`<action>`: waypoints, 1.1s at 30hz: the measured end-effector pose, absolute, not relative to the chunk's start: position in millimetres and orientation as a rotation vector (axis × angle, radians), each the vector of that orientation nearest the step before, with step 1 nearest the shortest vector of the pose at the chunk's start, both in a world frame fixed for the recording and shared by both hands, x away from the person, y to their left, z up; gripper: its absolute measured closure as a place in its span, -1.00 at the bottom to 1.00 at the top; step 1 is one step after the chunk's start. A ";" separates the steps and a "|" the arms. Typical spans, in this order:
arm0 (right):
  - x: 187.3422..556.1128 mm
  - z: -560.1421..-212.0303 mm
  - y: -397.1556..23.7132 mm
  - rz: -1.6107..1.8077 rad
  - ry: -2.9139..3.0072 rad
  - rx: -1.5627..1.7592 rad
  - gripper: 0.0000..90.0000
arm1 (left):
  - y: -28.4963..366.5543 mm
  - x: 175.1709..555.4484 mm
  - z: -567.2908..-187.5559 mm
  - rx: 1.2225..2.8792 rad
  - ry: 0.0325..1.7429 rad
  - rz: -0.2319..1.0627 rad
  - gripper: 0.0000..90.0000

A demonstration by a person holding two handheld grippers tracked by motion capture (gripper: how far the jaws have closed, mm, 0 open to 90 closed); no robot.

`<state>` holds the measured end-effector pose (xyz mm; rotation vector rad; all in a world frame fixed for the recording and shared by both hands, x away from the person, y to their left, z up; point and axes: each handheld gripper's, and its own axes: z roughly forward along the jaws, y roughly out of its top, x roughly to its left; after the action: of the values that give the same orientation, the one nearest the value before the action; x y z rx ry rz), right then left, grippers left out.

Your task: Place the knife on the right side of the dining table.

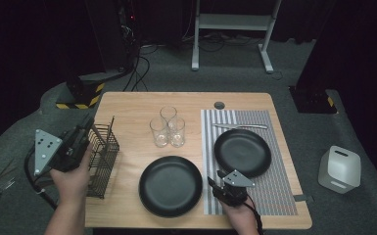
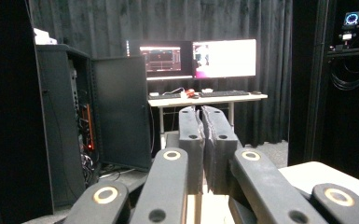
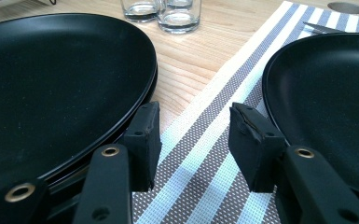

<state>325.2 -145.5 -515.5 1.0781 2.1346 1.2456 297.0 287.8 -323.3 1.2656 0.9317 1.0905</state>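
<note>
A lab: black curtains (image 2: 242, 18), an equipment rack (image 2: 70, 126) and a monitor desk (image 2: 200, 95).

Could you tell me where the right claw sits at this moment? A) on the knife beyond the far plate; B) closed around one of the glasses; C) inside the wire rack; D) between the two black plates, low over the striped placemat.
D: the right claw sits low over the striped placemat, its jaws apart with nothing between them, with the left black plate on one side and the right black plate on the other.

Parted fingers (image 3: 193, 140) over striped placemat (image 3: 205, 154), between two black plates (image 3: 51, 84)
</note>
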 end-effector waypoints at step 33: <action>325.0 -515.9 -146.8 1.240 2.134 1.074 0.20 | 256.4 301.4 -339.6 1.358 0.896 1.006 0.93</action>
<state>325.0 -146.8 -515.9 1.0738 2.1343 1.2397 301.4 256.4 -339.6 1.3577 0.8964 1.0062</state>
